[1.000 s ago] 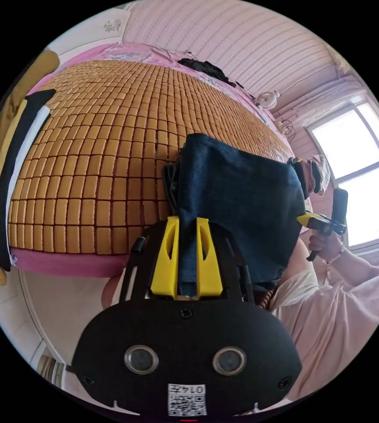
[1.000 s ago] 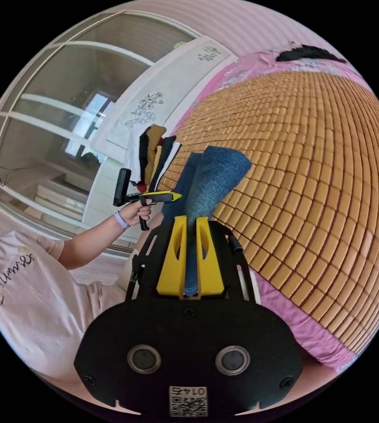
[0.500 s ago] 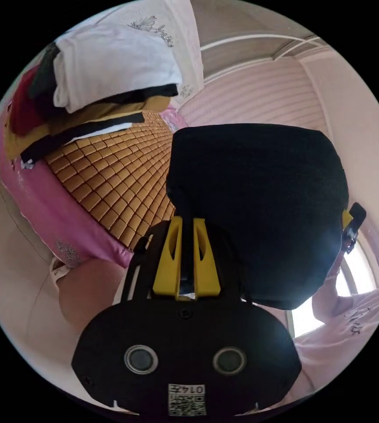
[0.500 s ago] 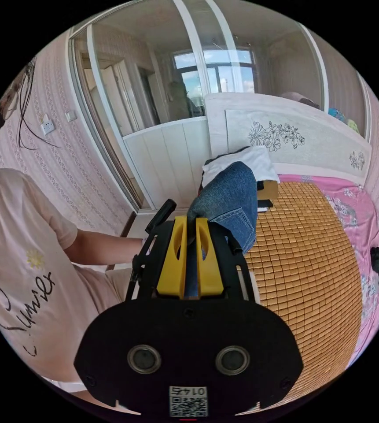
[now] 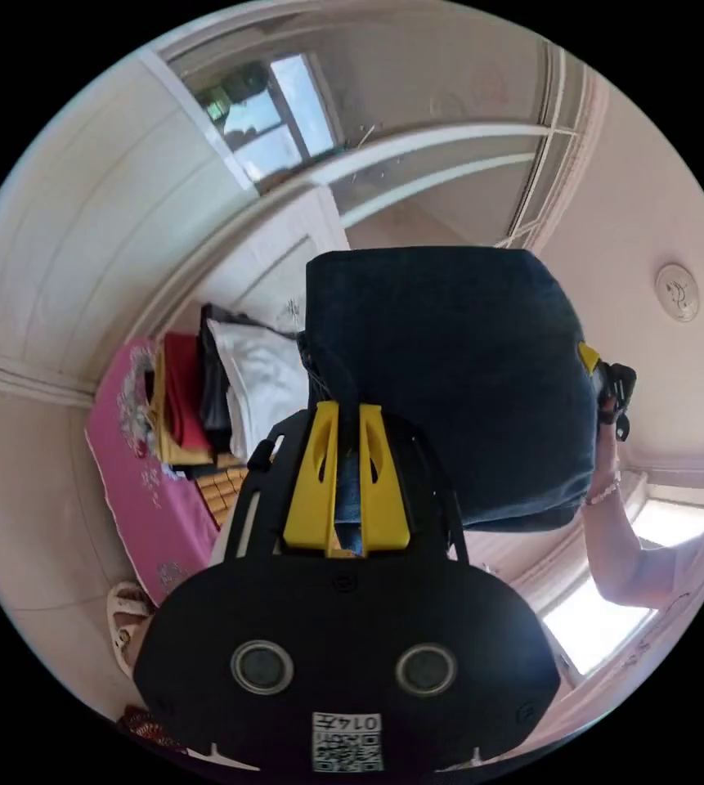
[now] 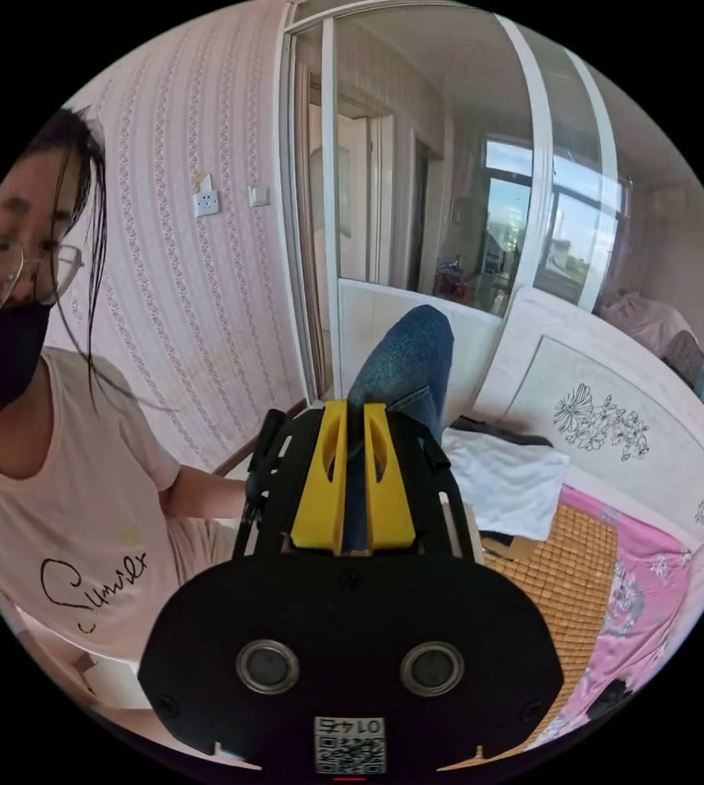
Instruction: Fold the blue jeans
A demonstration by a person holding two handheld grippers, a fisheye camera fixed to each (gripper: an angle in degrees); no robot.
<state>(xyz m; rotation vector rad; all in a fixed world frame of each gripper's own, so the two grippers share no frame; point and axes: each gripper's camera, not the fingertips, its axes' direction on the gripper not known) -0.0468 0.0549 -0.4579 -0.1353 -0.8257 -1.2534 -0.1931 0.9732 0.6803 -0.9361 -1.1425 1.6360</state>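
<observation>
blue jeans [image 5: 450, 384] are seen lifted clear of the bed, a folded dark-denim bundle filling the centre of the left gripper view and standing as a rounded roll at centre in the right gripper view [image 6: 405, 364].

left gripper [image 5: 345, 482]: yellow jaws nearly closed, a denim edge pinched between them at lower centre. right gripper [image 6: 352, 482]: jaws likewise drawn close, a fold of denim clamped between them. the right gripper is also glimpsed at the right edge of the left gripper view [image 5: 605, 380], at the far side of the bundle, held in a hand [image 5: 609, 425].

handling, judged: denim is thick, soft but with body; the bundle hangs as a firm slab, so some weight is to be expected. the weave is coarse, not slippery, and a narrow pinch should hold. hold is best taken on layered edges at opposite ends, as here; one thin layer would let the folds slide open.

materials noted: a stack of folded clothes [image 5: 229, 392] at left centre, white, dark, red and mustard cloth; a woven tile mat [image 6: 564, 564] of small tan squares at lower right; a pink floral sheet [image 6: 638, 597] beside it; a white headboard [image 6: 613, 425] with a flower motif. whether the bundle touches the stack cannot be told; it appears to be held in front of it.
</observation>
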